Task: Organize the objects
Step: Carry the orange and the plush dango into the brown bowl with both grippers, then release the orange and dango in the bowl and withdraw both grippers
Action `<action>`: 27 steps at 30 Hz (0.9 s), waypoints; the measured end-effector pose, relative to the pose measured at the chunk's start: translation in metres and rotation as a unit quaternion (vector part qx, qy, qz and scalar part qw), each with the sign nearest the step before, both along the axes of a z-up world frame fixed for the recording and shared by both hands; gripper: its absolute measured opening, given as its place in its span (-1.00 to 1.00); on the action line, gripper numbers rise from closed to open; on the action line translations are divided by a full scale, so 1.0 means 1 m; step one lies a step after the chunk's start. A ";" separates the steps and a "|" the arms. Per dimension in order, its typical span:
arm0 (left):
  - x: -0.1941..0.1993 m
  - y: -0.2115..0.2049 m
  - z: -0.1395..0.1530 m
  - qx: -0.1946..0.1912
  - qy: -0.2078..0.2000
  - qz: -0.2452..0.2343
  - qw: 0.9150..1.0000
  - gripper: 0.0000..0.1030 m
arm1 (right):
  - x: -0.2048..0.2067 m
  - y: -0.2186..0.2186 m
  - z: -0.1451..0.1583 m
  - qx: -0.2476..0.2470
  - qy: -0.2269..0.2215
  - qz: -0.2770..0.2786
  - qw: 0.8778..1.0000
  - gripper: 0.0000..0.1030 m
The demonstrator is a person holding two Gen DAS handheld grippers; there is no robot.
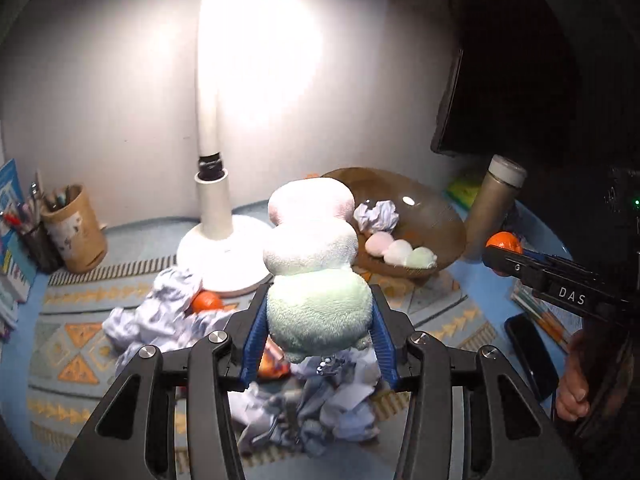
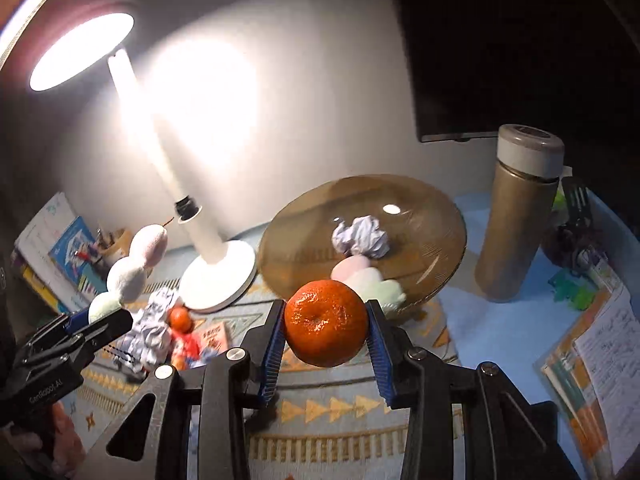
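Lamplit patterned mat [image 2: 328, 408]: left gripper [image 1: 319, 307] clamps plush toy [image 1: 316, 264] (right gripper [image 2: 326, 330] clamps tangerine [image 2: 326, 325]).

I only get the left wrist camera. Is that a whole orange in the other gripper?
Observer: Yes. The right gripper has its jaws shut on a whole orange, dimple facing the camera.
Operator: Anything hiding by the flask?
Observer: A dark fork shows just right of the flask.
Operator: Where's the lamp's top?
Observer: Its round head glows at upper left, above the stem.
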State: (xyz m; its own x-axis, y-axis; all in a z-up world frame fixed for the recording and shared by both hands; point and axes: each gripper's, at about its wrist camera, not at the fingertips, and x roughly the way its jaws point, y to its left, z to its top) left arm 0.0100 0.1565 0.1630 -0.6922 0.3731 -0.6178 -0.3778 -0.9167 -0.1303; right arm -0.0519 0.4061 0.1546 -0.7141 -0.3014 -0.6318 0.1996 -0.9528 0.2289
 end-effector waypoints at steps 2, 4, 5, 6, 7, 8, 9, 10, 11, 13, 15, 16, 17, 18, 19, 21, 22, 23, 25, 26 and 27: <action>-0.032 0.023 0.002 0.019 -0.015 -0.023 0.999 -0.16 | -0.029 0.009 -0.002 -0.013 -0.019 -0.025 0.999 -0.27; -0.059 0.042 -0.001 0.031 -0.025 -0.030 0.999 -0.16 | -0.054 0.013 -0.008 -0.014 -0.034 -0.043 0.998 -0.27; -0.070 0.051 -0.004 0.030 -0.023 -0.033 0.999 -0.16 | -0.064 0.015 -0.011 -0.011 -0.038 -0.052 0.998 -0.27; -0.080 0.060 -0.007 0.026 -0.021 -0.036 0.999 -0.16 | -0.074 0.017 -0.015 -0.008 -0.043 -0.060 0.997 -0.27; -0.088 0.069 -0.010 0.024 -0.019 -0.036 0.999 -0.16 | -0.082 0.018 -0.018 -0.005 -0.046 -0.065 0.997 -0.27; -0.096 0.076 -0.014 0.024 -0.020 -0.040 0.999 -0.14 | -0.089 0.019 -0.021 -0.003 -0.047 -0.068 0.997 -0.27; -0.104 0.082 -0.018 0.024 -0.023 -0.041 0.999 -0.08 | -0.093 0.019 -0.024 0.002 -0.047 -0.068 0.997 -0.26; -0.111 0.087 -0.023 0.026 -0.026 -0.043 0.998 0.00 | -0.099 0.017 -0.026 0.011 -0.050 -0.066 0.997 -0.24; -0.117 0.091 -0.027 0.029 -0.028 -0.044 0.998 0.23 | -0.103 0.015 -0.029 0.020 -0.054 -0.059 0.997 -0.16; -0.123 0.091 -0.035 0.039 -0.033 -0.035 0.998 0.71 | -0.101 0.013 -0.031 0.034 -0.047 -0.058 0.997 -0.10; -0.120 0.083 -0.039 0.061 -0.038 -0.035 0.997 0.72 | -0.091 0.011 -0.028 0.050 -0.031 -0.054 0.997 0.01; -0.117 0.077 -0.039 0.069 -0.041 -0.033 0.996 0.72 | -0.084 0.009 -0.025 0.056 -0.020 -0.051 0.997 0.04; -0.113 0.069 -0.038 0.076 -0.040 -0.028 0.996 0.72 | -0.076 0.007 -0.021 0.063 -0.012 -0.051 0.997 0.10; -0.107 0.060 -0.035 0.085 -0.038 -0.026 0.995 0.72 | -0.068 0.005 -0.018 0.065 -0.006 -0.048 0.997 0.11; -0.099 0.051 -0.032 0.093 -0.036 -0.024 0.995 0.72 | -0.060 0.003 -0.015 0.065 0.000 -0.041 0.997 0.11; -0.082 0.031 -0.024 0.099 -0.027 -0.016 0.995 0.72 | -0.039 -0.006 -0.009 0.064 0.010 -0.018 0.998 0.11; -0.071 0.018 -0.019 0.098 -0.018 -0.008 0.995 0.72 | -0.027 -0.012 -0.004 0.066 0.017 -0.008 0.998 0.11; -0.059 0.008 -0.013 0.097 -0.010 0.003 0.995 0.72 | -0.016 -0.019 0.000 0.069 0.023 0.004 0.997 0.11; -0.031 -0.014 -0.001 0.095 0.007 0.017 0.995 0.72 | 0.004 -0.036 0.009 0.071 0.035 0.032 0.996 0.11; -0.017 -0.027 0.005 0.089 0.018 0.028 0.995 0.72 | 0.013 -0.044 0.013 0.064 0.041 0.045 0.996 0.11; -0.003 -0.038 0.011 0.083 0.029 0.044 0.995 0.73 | 0.022 -0.050 0.016 0.053 0.044 0.060 0.996 0.14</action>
State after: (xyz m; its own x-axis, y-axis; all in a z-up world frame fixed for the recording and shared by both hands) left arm 0.0068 0.1182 0.1741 -0.7598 0.4027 -0.5105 -0.3079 -0.9143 -0.2630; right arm -0.0296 0.3565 0.1705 -0.7308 -0.3231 -0.6013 0.3280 -0.9387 0.1058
